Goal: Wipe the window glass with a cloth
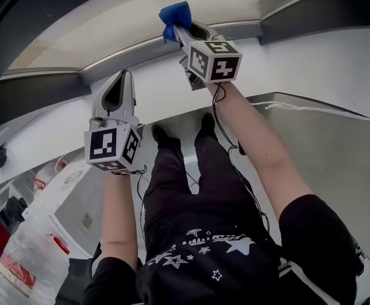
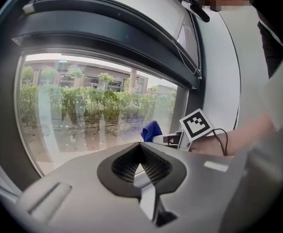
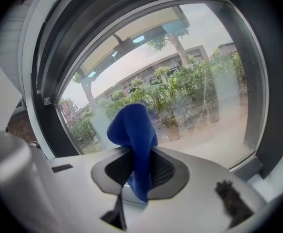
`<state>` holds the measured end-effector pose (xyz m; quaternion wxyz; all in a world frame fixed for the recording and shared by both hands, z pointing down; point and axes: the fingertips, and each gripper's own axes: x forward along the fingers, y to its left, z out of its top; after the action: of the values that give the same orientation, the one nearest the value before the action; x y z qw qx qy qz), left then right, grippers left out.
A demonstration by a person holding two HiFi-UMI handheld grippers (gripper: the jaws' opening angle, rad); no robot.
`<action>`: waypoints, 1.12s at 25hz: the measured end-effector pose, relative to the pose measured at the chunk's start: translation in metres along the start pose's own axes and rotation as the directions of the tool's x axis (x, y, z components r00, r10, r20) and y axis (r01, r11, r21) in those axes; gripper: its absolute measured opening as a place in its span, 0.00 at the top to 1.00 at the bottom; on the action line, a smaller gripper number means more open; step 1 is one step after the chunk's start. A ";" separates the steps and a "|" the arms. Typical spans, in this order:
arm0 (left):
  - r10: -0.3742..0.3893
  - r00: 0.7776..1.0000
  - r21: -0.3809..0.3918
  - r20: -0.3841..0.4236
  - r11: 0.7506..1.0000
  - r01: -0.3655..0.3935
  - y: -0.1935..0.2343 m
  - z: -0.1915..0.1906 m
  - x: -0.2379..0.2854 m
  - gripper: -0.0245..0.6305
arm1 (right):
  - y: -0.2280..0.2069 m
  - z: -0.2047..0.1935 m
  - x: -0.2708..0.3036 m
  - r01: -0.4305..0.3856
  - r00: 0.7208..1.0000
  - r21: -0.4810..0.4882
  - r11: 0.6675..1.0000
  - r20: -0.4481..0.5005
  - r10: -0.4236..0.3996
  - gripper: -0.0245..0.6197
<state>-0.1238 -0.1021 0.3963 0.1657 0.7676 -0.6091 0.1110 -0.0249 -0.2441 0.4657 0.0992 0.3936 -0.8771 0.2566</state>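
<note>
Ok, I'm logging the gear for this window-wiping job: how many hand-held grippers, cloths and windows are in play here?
Hand-held grippers: 2, the left hand-held gripper shut on nothing, the right hand-held gripper shut on the cloth
Cloth, blue: 1
Window: 1
Total: 4

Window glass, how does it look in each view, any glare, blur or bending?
Right gripper view: the window glass is daylit, in focus, its frame bowed by the wide lens, the blue cloth sharp. Left gripper view: pale vertical reflections streak it. Head view: it washes out to pale haze.
</note>
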 end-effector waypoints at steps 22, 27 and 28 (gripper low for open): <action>-0.233 0.972 0.095 -0.025 0.968 0.234 -0.196 0.028 0.147 0.95 | -0.257 0.041 -0.116 0.298 0.945 0.143 0.944 0.096 -0.313 0.85; -0.239 0.971 0.076 -0.019 0.968 0.240 -0.204 0.026 0.149 0.95 | -0.286 0.040 -0.134 0.353 0.921 0.178 0.919 0.105 -0.374 0.85; -0.239 0.971 0.075 -0.019 0.968 0.240 -0.204 0.025 0.147 0.95 | -0.287 0.040 -0.135 0.357 0.920 0.180 0.917 0.104 -0.379 0.85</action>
<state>0.1076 -0.2028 0.4039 0.1511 0.8408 -0.5064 0.1173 0.2795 -0.3384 0.4879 0.0539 0.5750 -0.7689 0.2742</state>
